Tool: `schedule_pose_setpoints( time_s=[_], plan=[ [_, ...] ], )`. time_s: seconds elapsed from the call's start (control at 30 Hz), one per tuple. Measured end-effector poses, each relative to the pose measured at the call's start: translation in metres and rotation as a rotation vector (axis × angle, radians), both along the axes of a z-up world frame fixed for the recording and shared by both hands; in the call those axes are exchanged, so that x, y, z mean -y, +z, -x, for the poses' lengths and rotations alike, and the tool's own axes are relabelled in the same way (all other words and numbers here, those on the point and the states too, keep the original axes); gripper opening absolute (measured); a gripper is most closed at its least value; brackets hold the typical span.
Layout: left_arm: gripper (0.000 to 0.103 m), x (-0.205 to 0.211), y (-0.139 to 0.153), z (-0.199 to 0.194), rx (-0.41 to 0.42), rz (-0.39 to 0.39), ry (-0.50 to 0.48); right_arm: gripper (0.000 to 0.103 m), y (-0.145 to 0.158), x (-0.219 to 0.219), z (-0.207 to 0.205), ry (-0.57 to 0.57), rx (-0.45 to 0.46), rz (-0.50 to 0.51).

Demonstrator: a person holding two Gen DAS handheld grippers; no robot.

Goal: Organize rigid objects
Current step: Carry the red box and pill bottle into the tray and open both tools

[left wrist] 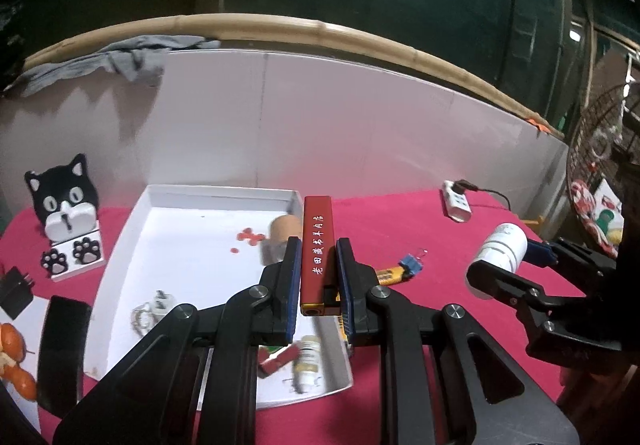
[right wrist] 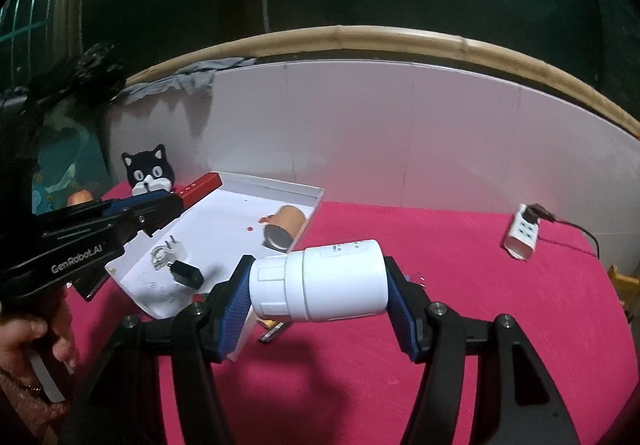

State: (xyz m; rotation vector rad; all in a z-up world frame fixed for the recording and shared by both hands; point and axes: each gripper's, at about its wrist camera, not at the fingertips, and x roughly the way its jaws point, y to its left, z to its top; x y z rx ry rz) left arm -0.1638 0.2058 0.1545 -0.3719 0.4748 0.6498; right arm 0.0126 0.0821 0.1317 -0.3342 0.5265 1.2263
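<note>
Your left gripper [left wrist: 318, 269] is clamped on a red bar [left wrist: 317, 253] with white lettering, held over the right edge of the white tray [left wrist: 192, 245]. Your right gripper [right wrist: 320, 297] grasps a white bottle [right wrist: 324, 281] sideways, cap to the left, above the pink surface [right wrist: 460, 305] just right of the tray. Only your left wrist view shows the small bottle [left wrist: 309, 363] and red piece [left wrist: 278, 359] in the tray's near corner, and the blue clip [left wrist: 410, 265] on the cloth. Your right view shows the black adapter [right wrist: 186, 274] in the tray and the brown cylinder [right wrist: 284, 227] on its side at the tray's far wall.
</note>
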Motion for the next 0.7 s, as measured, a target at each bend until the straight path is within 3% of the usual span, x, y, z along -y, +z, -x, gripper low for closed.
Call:
schedule_pose_setpoints(
  time_s=[0.43,0.7],
  plan=[
    [0.016,-0.034,-0.002,0.052,0.037,0.016,0.117,0.062,0.006,-0.038,0.034,0.094,0.043,0.018],
    [0.016,-0.059,-0.01,0.073,0.011,0.021,0.184,0.062,0.003,-0.067,0.055,0.155,0.075,0.055]
  ],
)
